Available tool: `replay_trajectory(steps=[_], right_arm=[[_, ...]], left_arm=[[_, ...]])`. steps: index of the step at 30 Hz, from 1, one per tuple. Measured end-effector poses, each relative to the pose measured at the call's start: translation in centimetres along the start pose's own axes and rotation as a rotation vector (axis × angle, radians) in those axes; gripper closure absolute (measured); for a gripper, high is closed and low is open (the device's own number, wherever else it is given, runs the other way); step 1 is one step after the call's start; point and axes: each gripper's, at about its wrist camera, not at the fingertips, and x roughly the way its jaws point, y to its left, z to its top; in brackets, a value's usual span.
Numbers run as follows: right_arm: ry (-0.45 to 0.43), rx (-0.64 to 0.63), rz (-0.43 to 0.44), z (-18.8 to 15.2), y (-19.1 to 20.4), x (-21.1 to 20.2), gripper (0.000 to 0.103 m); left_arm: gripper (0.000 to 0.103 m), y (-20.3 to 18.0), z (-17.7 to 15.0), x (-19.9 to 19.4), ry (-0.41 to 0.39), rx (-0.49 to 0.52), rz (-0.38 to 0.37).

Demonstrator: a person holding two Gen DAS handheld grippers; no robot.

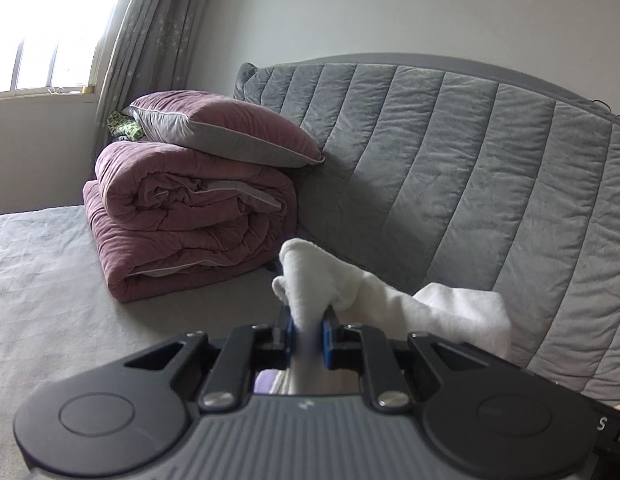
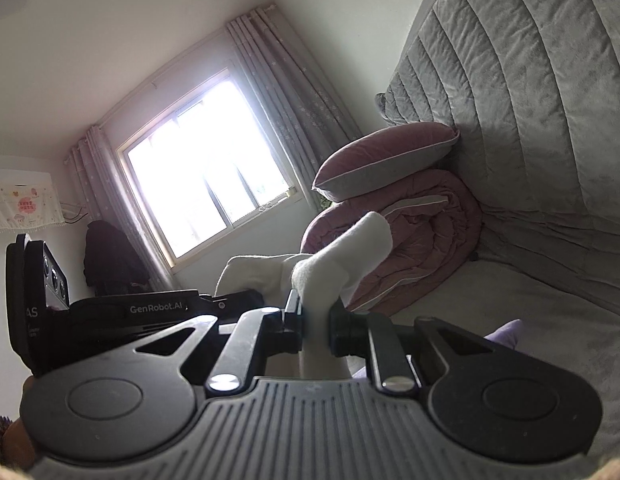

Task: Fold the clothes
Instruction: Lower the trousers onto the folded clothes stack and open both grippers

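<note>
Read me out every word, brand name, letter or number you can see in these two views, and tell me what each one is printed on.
"GenRobot.AI": on the side of the left hand-held gripper, right wrist view.
"AS": cut-off letters on that gripper's black camera housing; smaller print beneath is unreadable.
"S": lone letter on a black device at the right edge, left wrist view.
Wall hanging: pink lettering, too small and blurred to read.

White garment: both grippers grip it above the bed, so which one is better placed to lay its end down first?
Left, probably. The left gripper looks level across the gray bedsheet, pinching the white garment. The right gripper view is tilted up toward the window, so it would need more reorienting.
</note>
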Motion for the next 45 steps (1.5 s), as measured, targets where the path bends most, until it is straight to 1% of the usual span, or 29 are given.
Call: replay_trajectory(steps=[3,6,9,11,12,13,15,18,19,20,21,22,24,26,27,29,31,34,38,40,41,43,45], right_arm=[[0.004,0.015,-0.044,-0.5,-1.8,1.0,0.087],[0.028,0.032,-0.092,-1.2,-3.7,2.0,0.087],[0.056,0.046,-0.142,-2.3,-5.5,2.8,0.086],[0.075,0.051,-0.154,-2.9,-6.2,3.1,0.086],[0.087,0.047,-0.163,-3.4,-6.5,3.2,0.085],[0.089,0.038,-0.174,-3.7,-6.6,3.1,0.083],[0.092,0.015,-0.195,-4.2,-6.6,2.8,0.083],[0.089,-0.023,-0.224,-4.4,-7.0,2.3,0.08],[0.085,-0.034,-0.234,-4.3,-7.1,2.1,0.076],[0.075,-0.048,-0.245,-4.2,-6.9,1.8,0.072],[0.064,-0.064,-0.258,-4.1,-6.7,1.4,0.066],[0.047,-0.097,-0.278,-3.9,-6.5,1.2,0.064],[0.018,-0.151,-0.283,-3.6,-5.6,0.6,0.064],[0.011,-0.181,-0.244,-3.3,-4.9,0.5,0.064],[0.018,-0.202,-0.213,-3.3,-4.4,0.6,0.064],[0.058,-0.245,-0.169,-3.8,-3.7,1.2,0.064],[0.109,-0.274,-0.169,-4.9,-3.4,1.7,0.064],[0.163,-0.316,-0.185,-6.8,-3.5,2.2,0.064],[0.157,-0.311,-0.187,-6.5,-3.3,2.2,0.063],[0.161,-0.296,-0.192,-5.9,-3.2,2.2,0.059],[0.161,-0.295,-0.197,-5.7,-3.0,2.1,0.059],[0.162,-0.29,-0.207,-5.3,-2.4,1.8,0.057],[0.165,-0.282,-0.205,-5.1,-1.7,1.3,0.056]], left_arm=[[0.089,0.0,-0.2,3.3,0.049,0.0,-0.001],[0.089,-0.2,-1.1,6.4,0.095,0.029,0.017],[0.088,-0.4,-2.4,8.7,0.117,0.059,0.046],[0.086,-0.4,-3.1,9.9,0.124,0.069,0.069],[0.081,-0.4,-3.5,10.4,0.126,0.074,0.086],[0.08,-0.3,-3.8,10.7,0.125,0.079,0.112],[0.08,0.0,-4.4,11.1,0.12,0.087,0.164],[0.08,1.1,-5.0,10.9,0.106,0.085,0.225],[0.08,1.5,-5.1,10.5,0.087,0.077,0.234],[0.08,1.7,-5.1,9.9,0.064,0.065,0.23],[0.081,2.0,-5.1,9.4,0.041,0.053,0.226],[0.081,2.2,-5.1,8.9,0.018,0.044,0.218],[0.081,2.1,-5.3,7.9,-0.021,0.039,0.179],[0.082,1.9,-5.9,7.3,-0.043,0.043,0.132],[0.084,1.8,-6.3,7.2,-0.042,0.044,0.114],[0.085,1.8,-7.2,7.4,-0.021,0.044,0.101],[0.085,2.0,-8.4,7.8,0.01,0.046,0.118],[0.085,2.5,-9.6,7.7,0.015,0.029,0.131],[0.084,2.5,-9.3,6.9,0.01,0.006,0.128],[0.083,2.3,-9.0,6.4,0.015,0.008,0.137],[0.082,2.3,-8.8,6.0,0.017,0.006,0.141],[0.074,2.3,-8.8,4.7,0.016,-0.016,0.148],[0.07,2.3,-9.1,3.2,0.029,-0.023,0.166]])
